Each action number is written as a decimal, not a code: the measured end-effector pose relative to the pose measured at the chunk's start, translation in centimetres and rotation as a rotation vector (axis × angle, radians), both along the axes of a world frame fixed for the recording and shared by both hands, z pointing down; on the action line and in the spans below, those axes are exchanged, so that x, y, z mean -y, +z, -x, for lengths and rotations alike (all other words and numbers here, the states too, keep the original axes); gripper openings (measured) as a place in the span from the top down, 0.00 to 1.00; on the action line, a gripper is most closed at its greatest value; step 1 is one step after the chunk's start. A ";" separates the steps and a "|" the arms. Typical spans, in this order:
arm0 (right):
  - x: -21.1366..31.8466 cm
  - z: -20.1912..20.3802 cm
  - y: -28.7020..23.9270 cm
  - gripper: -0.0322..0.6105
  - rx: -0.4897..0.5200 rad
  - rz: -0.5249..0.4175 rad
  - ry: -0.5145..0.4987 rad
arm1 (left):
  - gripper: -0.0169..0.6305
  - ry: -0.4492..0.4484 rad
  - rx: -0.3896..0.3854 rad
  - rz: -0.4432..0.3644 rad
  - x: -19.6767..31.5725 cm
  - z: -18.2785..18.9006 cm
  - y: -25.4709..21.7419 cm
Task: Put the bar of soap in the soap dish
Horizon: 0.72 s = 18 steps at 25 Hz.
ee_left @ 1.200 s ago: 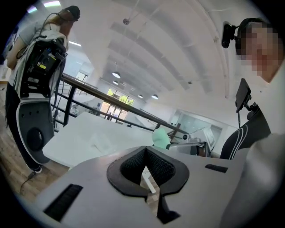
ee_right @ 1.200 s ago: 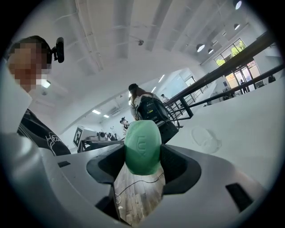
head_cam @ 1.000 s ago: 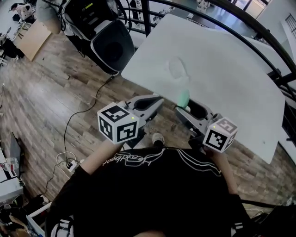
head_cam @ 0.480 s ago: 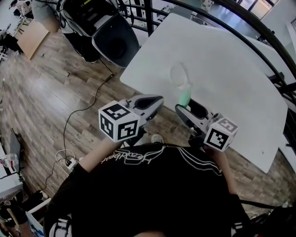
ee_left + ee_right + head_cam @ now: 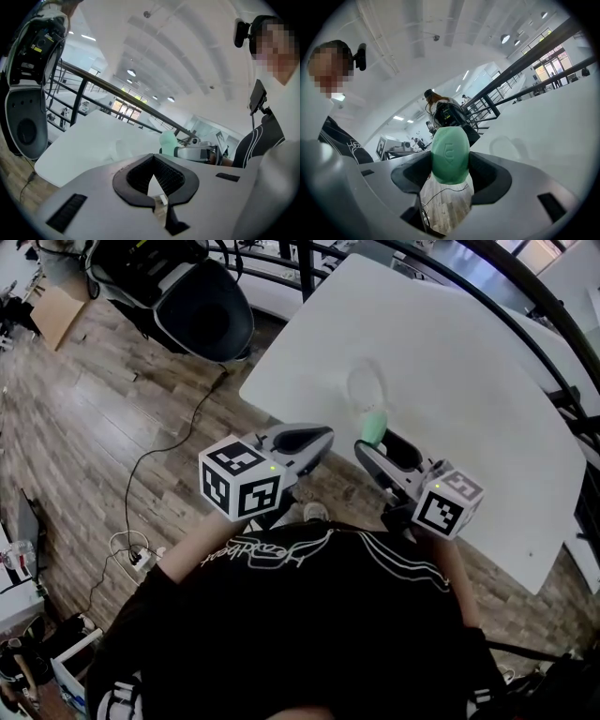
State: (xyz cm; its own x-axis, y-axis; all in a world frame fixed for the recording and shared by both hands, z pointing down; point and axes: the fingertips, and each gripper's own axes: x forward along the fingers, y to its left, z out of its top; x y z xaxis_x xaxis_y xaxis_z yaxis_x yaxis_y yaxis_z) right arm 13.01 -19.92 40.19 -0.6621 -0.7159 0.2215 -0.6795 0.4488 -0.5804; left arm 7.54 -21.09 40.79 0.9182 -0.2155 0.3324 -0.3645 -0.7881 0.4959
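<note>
Right, I'm watching the right gripper as it is pinching the green oval bar of soap. In the right gripper view the black jaw pads are pressing on the two long sides of the soap, and the stamped face of the bar is pointing back at the camera. The soap is riding in the air, not resting on anything.

From the head view, the bar is hanging over the near edge of the white desk, right at the near end of the pale, see-through oval soap dish. The dish is lying flat on the desk with nothing in it. How high the soap is sitting above the desk I cannot tell.

Over on the other side, the left gripper is hovering off the desk's edge, above the wood-plank floor, just beside the right one. In the left gripper view its jaws are pressed together at the tips and gripping nothing, and the soap is peeking up just beyond them, with the other gripper's grey body behind it.

Both marker cubes are showing clearly, the left one and the right one, each sitting above the person's black shirt. A thin black cable is trailing across the floor, a dark rounded machine housing is standing beyond the desk's left corner, and a black railing is curving round the far side.
</note>
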 end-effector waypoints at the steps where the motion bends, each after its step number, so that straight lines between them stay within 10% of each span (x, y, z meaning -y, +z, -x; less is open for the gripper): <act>1: 0.2 0.2 0.0 0.61 -0.012 -0.004 -0.003 | 0.96 -0.002 0.002 0.002 0.1 0.3 0.1; 18: 7.9 -1.3 -1.9 0.61 -0.185 -0.112 0.002 | 0.96 0.001 0.020 0.022 3.2 0.1 -0.1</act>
